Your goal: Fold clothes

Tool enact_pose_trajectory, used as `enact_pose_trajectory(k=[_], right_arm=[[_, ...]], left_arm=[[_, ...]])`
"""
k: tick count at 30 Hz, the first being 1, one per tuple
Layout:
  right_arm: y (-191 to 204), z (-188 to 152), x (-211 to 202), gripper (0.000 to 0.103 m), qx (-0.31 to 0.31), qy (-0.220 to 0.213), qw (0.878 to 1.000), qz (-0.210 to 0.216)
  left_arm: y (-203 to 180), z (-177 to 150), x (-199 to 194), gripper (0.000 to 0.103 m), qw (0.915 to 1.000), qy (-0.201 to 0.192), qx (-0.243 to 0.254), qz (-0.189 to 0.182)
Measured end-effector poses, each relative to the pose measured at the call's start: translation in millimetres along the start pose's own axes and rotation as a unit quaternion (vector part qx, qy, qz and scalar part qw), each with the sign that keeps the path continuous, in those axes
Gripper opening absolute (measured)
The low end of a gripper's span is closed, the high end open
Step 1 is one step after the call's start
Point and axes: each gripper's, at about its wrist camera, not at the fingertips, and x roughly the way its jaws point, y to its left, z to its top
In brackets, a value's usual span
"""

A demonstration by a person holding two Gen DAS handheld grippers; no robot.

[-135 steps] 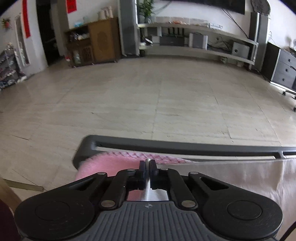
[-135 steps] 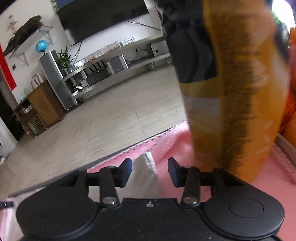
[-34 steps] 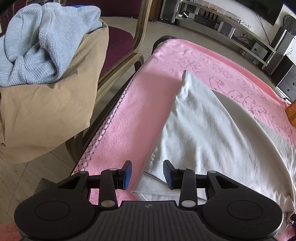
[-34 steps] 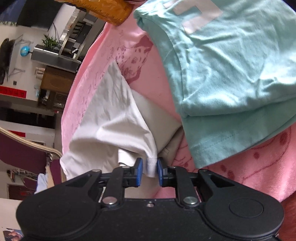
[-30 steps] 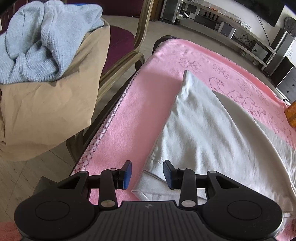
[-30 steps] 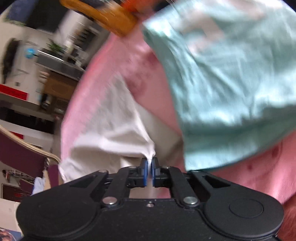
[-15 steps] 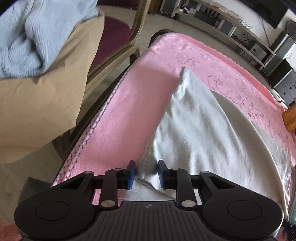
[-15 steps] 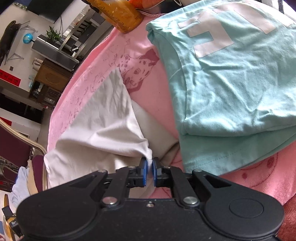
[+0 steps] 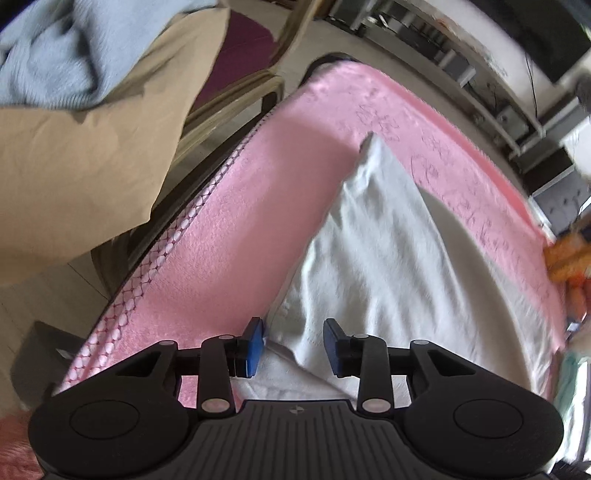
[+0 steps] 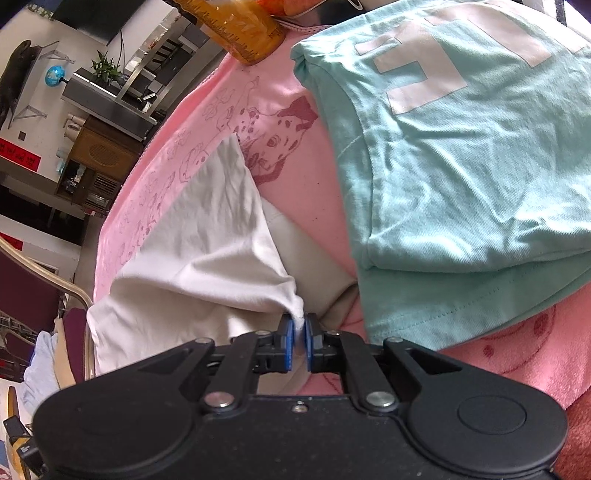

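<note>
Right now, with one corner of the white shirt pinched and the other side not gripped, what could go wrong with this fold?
The right gripper holds only a thin tip of the white shirt; a pull may slip it free.

The left gripper is open around the hem, so lifting now would probably skew the fold.

The folded teal shirt lies close beside; a swing could snag it.

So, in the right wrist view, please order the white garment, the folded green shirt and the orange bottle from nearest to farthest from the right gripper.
1. White garment: pinched between the fingers of the right gripper, so touching it.
2. Green shirt: folded, lying to the right, its hem just beyond the fingers.
3. Orange bottle: at the far end of the pink blanket, top of the view.
</note>
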Motion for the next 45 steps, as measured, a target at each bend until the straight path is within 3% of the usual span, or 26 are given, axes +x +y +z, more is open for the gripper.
enact_pose_trajectory(k=[5, 10, 14, 17, 20, 23, 25, 26, 30, 34, 36, 43, 45], right_arm=[[-3, -1, -1, 0.007, 0.014, 0.0, 1.0, 0.006], [-9, 1, 0, 0.009, 0.04, 0.0, 0.999, 0.019], [-6, 0, -2, 0.008, 0.035, -0.013, 0.999, 0.012], [9, 3, -14, 0.004, -0.005, -0.053, 0.999, 0.002], [20, 13, -30, 0.004, -0.002, -0.065, 0.997, 0.034], [26, 28, -48, 0.004, 0.031, -0.067, 0.995, 0.07], [28, 36, -58, 0.004, 0.056, -0.065, 0.992, 0.091], [31, 39, -60, 0.004, 0.056, -0.057, 0.993, 0.086], [41, 35, -44, 0.004, -0.01, 0.006, 1.0, -0.003], [38, 22, -26, 0.004, -0.047, 0.024, 0.997, -0.047], [38, 19, -25, 0.004, -0.051, 0.015, 0.997, -0.055], [51, 24, -83, 0.004, -0.064, -0.082, 0.995, 0.0], [52, 21, -85, 0.004, -0.079, -0.084, 0.993, -0.007]], left_arm=[[13, 3, 3, 0.029, 0.9978, 0.003, -0.06, -0.028], [14, 2, 1, 0.009, 0.998, 0.004, -0.062, -0.007], [10, 2, -6, 0.006, 0.999, -0.006, -0.043, 0.001], [2, 5, -20, 0.005, 0.9996, -0.018, -0.022, -0.003], [1, 17, -40, 0.005, 0.9989, -0.018, -0.029, -0.032], [16, 32, -64, 0.005, 0.9924, -0.022, -0.081, -0.089], [25, 38, -78, 0.005, 0.9901, -0.032, -0.102, -0.091], [26, 37, -78, 0.005, 0.9923, -0.025, -0.094, -0.077], [26, 25, -67, 0.005, 0.9987, 0.006, -0.048, -0.016], [19, 5, -41, 0.005, 0.9992, 0.033, -0.009, 0.021], [14, 2, -37, 0.005, 0.9986, 0.029, 0.01, 0.042], [3, 3, -63, 0.005, 0.9992, -0.018, 0.028, 0.023], [-1, 3, -71, 0.005, 0.9987, -0.032, 0.035, 0.019]])
